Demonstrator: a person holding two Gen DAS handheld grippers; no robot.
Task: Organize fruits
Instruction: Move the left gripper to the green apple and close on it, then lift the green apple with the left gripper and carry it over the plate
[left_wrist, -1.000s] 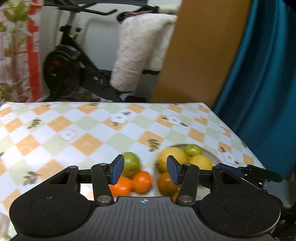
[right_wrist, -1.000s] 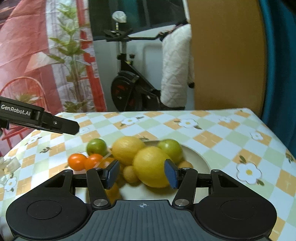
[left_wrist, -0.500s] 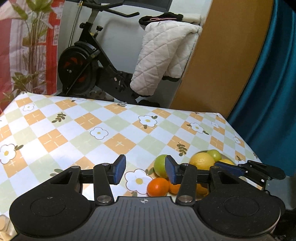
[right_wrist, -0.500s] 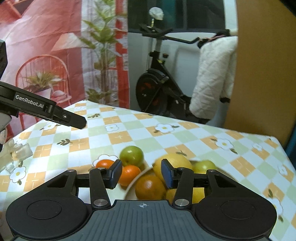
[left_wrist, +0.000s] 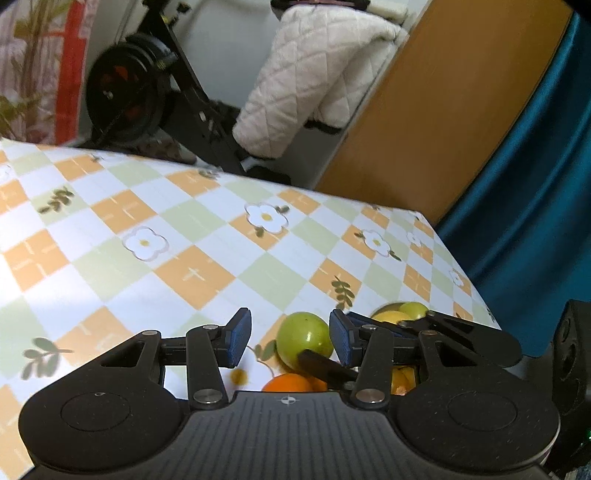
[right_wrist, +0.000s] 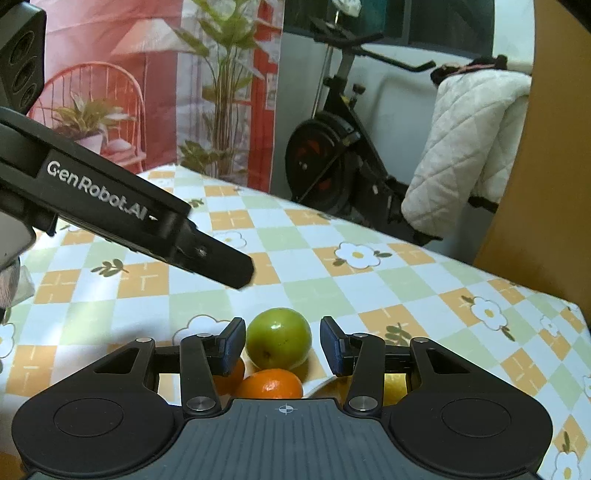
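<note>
While both hand-held grippers stand apart, green fruit (right_wrist: 279, 340) unclamped, bare tablecloth (left_wrist: 155, 258) ahead, table edge rightward.

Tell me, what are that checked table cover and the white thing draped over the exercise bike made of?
The table cover looks like wipe-clean vinyl or oilcloth: it lies smooth and flat, with a printed pattern of checks and flowers and a slight sheen. The white thing looks like soft quilted fabric, perhaps fleece: diamond stitching, puffy panels and a matte, fuzzy surface.

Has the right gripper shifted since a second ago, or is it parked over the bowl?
Yes. The right gripper has swung left off the bowl; its jaws, which narrowed meanwhile, now frame the green fruit on the tablecloth without touching it.
</note>
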